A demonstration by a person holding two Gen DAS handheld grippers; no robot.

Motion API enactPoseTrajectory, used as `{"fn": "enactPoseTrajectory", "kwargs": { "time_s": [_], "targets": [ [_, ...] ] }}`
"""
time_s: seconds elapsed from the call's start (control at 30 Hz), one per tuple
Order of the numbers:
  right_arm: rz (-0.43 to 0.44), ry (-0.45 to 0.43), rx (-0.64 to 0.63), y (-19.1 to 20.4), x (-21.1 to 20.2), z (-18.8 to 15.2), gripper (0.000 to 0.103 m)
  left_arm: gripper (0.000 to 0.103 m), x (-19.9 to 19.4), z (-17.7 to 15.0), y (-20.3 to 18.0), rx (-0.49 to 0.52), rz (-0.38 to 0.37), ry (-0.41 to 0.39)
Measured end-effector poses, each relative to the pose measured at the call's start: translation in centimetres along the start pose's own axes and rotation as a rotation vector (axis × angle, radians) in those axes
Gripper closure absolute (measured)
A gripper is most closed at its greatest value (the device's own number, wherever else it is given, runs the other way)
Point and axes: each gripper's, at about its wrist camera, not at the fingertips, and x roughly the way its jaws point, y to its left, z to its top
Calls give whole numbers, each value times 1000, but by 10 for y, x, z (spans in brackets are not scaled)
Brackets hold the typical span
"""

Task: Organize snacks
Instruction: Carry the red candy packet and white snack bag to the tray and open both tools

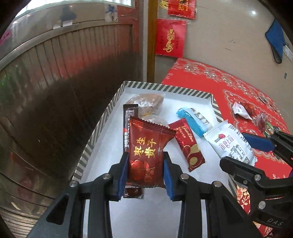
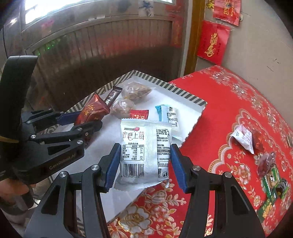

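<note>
A red floral tablecloth [image 2: 228,113] covers the table by a beige wall hung with red paper banners [image 1: 170,37]; a striped-rimmed white tray [image 1: 102,126] sits at its edge. The left gripper [image 1: 146,169] is clamped on a dark red gold-lettered snack packet [image 1: 146,152] over the tray, while the right gripper [image 2: 144,164] pinches a white barcoded packet [image 2: 144,152] dated 2025 above the tray's near corner.

Daylight comes in through the window [image 1: 60,11] at the top left, and it looks washed-out white. The white box [image 1: 102,164] and red tablecloth [image 1: 243,86] are bright and sharp. The metal door [image 1: 55,91] below the window is dark and shadowy. Both pictures bend round, with black corners.
</note>
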Motion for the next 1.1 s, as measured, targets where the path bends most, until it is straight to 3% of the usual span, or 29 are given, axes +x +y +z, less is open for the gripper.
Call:
{"fn": "enactPoseTrajectory", "kwargs": {
  "time_s": [1.1],
  "targets": [
    [32, 100, -19, 15, 44, -3, 49, 66, 24, -5, 9, -29, 38, 41]
  ]
}}
